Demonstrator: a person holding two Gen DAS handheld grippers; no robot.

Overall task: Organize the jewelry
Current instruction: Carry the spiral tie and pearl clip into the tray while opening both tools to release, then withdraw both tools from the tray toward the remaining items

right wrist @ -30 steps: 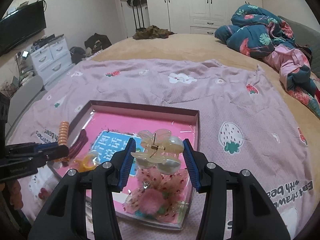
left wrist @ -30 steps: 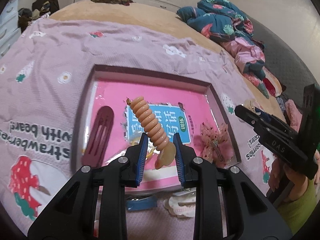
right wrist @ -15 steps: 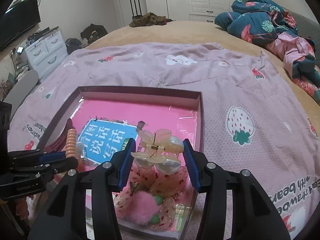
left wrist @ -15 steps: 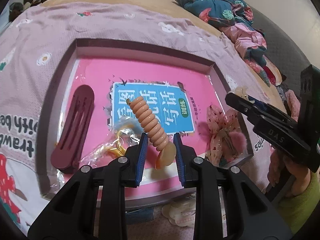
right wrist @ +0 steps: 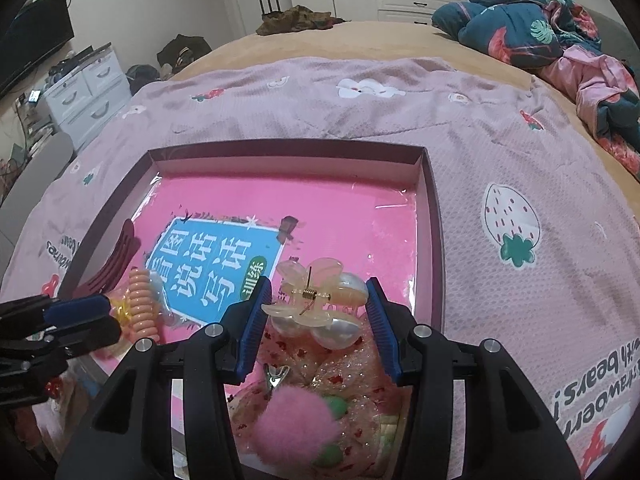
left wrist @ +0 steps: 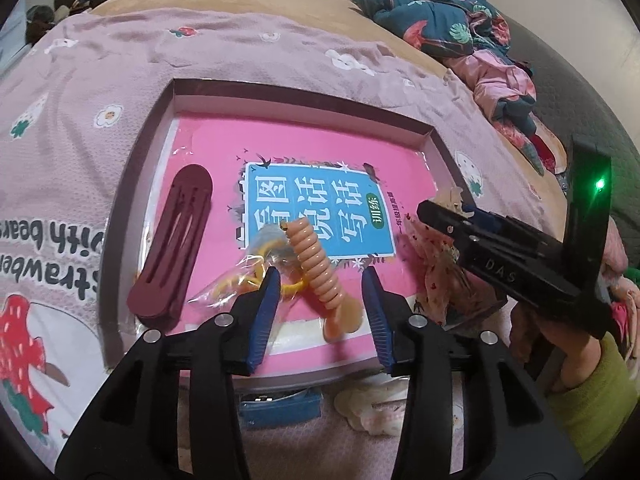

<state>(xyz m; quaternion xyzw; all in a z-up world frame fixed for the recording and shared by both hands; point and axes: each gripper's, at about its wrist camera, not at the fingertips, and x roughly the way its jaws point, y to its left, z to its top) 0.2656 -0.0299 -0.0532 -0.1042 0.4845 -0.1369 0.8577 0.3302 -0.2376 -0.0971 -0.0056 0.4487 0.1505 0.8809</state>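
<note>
The left gripper (left wrist: 322,300) has just spread its jaws, leaving the peach spiral hair tie (left wrist: 316,268) loose at lower centre in the shallow box (left wrist: 280,92), seemingly delivered, while the right gripper (right wrist: 318,312) holds the pearl claw clip (right wrist: 316,304) low over the box's lower right.

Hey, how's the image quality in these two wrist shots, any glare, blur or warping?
Left wrist view: strong fisheye bending of the dark cardboard tray's rim, dark corner vignetting, a green LED glaring at right. Right wrist view: glare streaks on the glossy pink plastic-wrapped book; the fluffy pink pompom hair bow is soft, too close.
</note>
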